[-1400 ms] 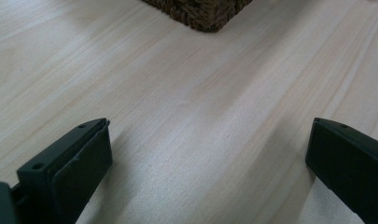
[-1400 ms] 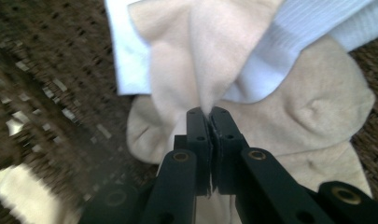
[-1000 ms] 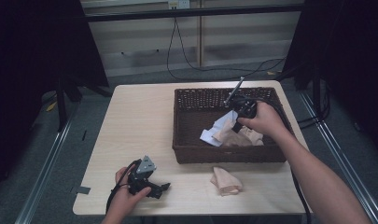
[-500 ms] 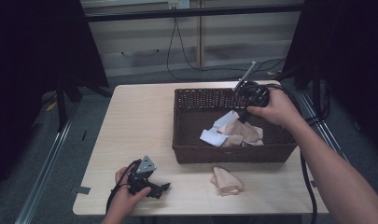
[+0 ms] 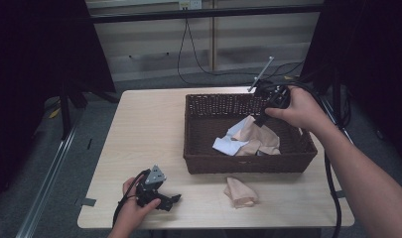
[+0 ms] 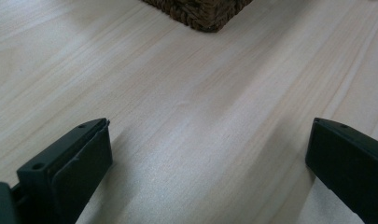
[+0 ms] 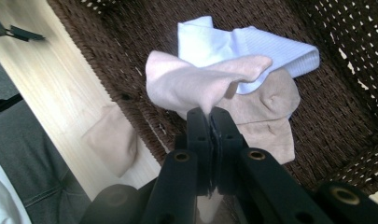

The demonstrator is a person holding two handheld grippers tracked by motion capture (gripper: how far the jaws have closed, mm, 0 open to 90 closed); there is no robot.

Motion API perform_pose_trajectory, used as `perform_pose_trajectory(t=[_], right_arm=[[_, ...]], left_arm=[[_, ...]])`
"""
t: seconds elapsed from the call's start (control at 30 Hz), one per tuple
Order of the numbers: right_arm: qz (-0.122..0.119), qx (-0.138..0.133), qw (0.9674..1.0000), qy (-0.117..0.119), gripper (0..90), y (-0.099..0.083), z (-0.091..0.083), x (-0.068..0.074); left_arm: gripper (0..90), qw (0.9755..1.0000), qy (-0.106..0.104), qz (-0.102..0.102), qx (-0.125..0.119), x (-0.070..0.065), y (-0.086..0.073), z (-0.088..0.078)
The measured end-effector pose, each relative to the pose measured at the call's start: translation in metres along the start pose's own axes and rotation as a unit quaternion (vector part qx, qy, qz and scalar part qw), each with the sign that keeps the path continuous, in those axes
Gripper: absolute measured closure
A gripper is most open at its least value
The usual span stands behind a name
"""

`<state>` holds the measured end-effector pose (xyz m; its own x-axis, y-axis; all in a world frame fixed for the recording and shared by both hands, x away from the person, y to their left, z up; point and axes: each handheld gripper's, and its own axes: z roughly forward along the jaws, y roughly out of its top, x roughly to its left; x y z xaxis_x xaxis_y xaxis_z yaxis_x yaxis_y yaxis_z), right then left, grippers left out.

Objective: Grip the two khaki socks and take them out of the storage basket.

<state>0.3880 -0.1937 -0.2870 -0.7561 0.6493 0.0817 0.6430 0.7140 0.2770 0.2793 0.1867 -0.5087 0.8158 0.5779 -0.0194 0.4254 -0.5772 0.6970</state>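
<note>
1. A peach sock (image 7: 191, 86) hangs from the right tool (image 7: 210, 116), whose jaws are pinched tight on a fold of its cloth.
2. In the high view this sock (image 5: 250, 131) dangles over the middle of the basket (image 5: 198, 106), its lower end just above or touching the pile there; I cannot tell which.
3. The right tool (image 5: 262, 119) sits above the far right part of the basket, held in the person's right hand (image 5: 300, 106), with its cable trailing off to the right.
4. Under the lifted sock lie a white sock (image 7: 275, 51) and another tan sock (image 7: 275, 116) on the basket floor, touching each other.
5. The basket is dark brown wicker, standing on the right half of the bench (image 5: 144, 129).
6. One more tan sock (image 5: 240, 192) lies on the bench just beside the near wall of the basket, outside it.
7. The left tool (image 5: 171, 201) rests on the bench at the near left, well apart from the basket, in the person's left hand (image 5: 134, 210).
8. Its jaws stand wide open with bare wood between them, and a basket corner (image 6: 200, 14) shows far ahead.
</note>
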Motion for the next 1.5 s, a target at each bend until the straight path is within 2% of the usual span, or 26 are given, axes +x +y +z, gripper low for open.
perform_pose_trajectory(t=[0.1, 0.4, 0.63, 0.8, 1.1, 1.17, 1.33, 1.5], right_arm=[[-0.006, -0.002, 1.0, -0.005, 88.0, -0.001, -0.005, 0.002], [-0.02, -0.016, 0.9997, 0.004, 88.0, -0.008, -0.027, 0.012], [-0.039, -0.024, 0.9989, 0.007, 88.0, -0.015, -0.036, 0.029], [-0.054, -0.028, 0.998, 0.015, 88.0, -0.022, -0.042, 0.037], [-0.072, -0.032, 0.9966, 0.024, 88.0, -0.032, -0.043, 0.055], [-0.083, -0.03, 0.9957, 0.027, 88.0, -0.034, -0.043, 0.061], [-0.098, -0.029, 0.9941, 0.036, 87.9, -0.038, -0.04, 0.067], [-0.101, -0.026, 0.9934, 0.048, 87.9, -0.042, -0.032, 0.071]], left_arm=[[0.0, 1.0, 0.0, -0.001, 0.0, 0.0, 0.0, 0.0], [0.0, 1.0, 0.0, 0.0, 0.0, 0.0, 0.0, 0.0], [0.0, 1.0, 0.0, 0.0, 0.0, 0.0, 0.0, 0.0], [0.0, 1.0, 0.0, 0.0, 0.0, 0.0, 0.0, 0.0], [0.0, 1.0, 0.0, -0.001, 0.0, 0.0, 0.0, 0.0], [0.0, 1.0, 0.0, -0.002, -0.001, 0.0, 0.0, 0.0], [0.0, 1.0, 0.0, -0.002, -0.001, 0.0, 0.0, 0.0], [0.0, 1.0, 0.0, -0.001, -0.001, 0.0, 0.0, 0.0]])
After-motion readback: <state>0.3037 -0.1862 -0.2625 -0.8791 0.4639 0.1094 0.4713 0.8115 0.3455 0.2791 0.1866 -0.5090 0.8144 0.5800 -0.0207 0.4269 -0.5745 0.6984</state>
